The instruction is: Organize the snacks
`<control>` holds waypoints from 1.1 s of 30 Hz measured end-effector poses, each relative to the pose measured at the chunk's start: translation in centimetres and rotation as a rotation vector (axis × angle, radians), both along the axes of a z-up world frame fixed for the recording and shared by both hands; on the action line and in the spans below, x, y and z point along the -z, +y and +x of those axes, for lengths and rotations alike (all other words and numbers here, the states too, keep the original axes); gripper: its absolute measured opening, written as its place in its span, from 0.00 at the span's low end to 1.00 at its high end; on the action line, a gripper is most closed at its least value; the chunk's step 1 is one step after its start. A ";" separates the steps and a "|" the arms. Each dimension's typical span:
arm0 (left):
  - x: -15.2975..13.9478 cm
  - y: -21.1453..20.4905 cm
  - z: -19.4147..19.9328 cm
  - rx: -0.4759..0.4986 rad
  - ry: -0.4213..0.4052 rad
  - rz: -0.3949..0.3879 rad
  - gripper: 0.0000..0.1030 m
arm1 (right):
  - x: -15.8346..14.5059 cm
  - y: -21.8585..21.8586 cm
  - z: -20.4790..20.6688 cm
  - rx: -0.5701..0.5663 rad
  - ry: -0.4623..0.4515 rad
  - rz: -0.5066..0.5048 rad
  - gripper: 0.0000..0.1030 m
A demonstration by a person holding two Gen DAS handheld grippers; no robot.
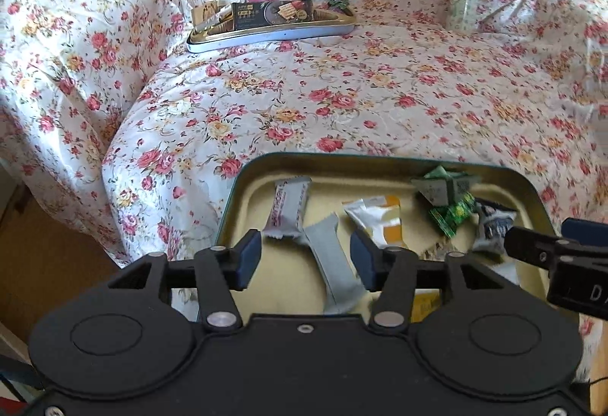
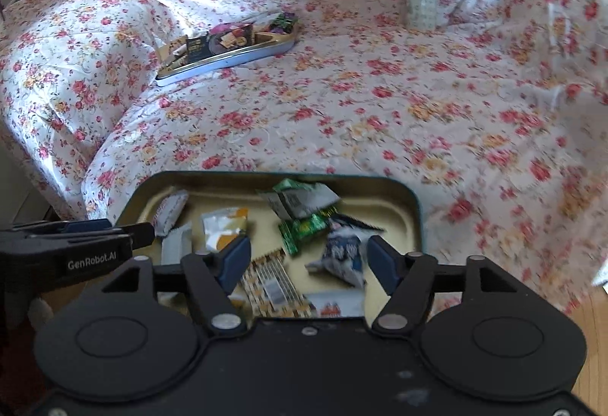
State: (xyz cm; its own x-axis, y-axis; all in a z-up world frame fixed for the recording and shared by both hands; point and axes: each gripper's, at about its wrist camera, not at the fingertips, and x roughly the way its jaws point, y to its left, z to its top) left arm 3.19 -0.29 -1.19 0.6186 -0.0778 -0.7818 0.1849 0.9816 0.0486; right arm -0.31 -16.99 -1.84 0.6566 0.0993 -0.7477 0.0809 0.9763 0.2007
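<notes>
Both the left gripper point(image 1: 306, 250) and right gripper point(image 2: 309, 260) gape empty over the snack-filled tin point(image 1: 243, 180) at lower centre

Left claw point(image 1: 306, 254) and right claw point(image 2: 309, 260) both gape, angled downward, empty.

Bare floral bedspread point(image 1: 342, 100) between near tin point(image 1: 243, 188) and far tin point(image 1: 273, 32)
</notes>
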 end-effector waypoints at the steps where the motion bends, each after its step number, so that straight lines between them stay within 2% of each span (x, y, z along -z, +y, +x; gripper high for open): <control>1: -0.1 -0.1 -0.4 0.000 -0.001 0.005 0.58 | -0.1 0.0 -0.4 0.006 0.003 -0.003 0.74; 11: -0.6 0.0 -4.1 -0.004 -0.007 -0.001 0.65 | -1.1 0.2 -3.7 0.021 -0.002 -0.009 0.80; 17: -0.4 1.1 -3.7 -0.056 0.024 -0.006 0.65 | -1.0 1.1 -4.3 -0.010 0.015 -0.062 0.83; 21: -0.2 1.6 -3.9 -0.069 0.061 -0.012 0.65 | -1.1 0.5 -4.4 0.009 0.022 -0.057 0.84; 33: -0.9 1.9 -4.6 -0.062 0.083 -0.013 0.66 | -0.6 0.9 -4.5 0.002 0.075 -0.042 0.89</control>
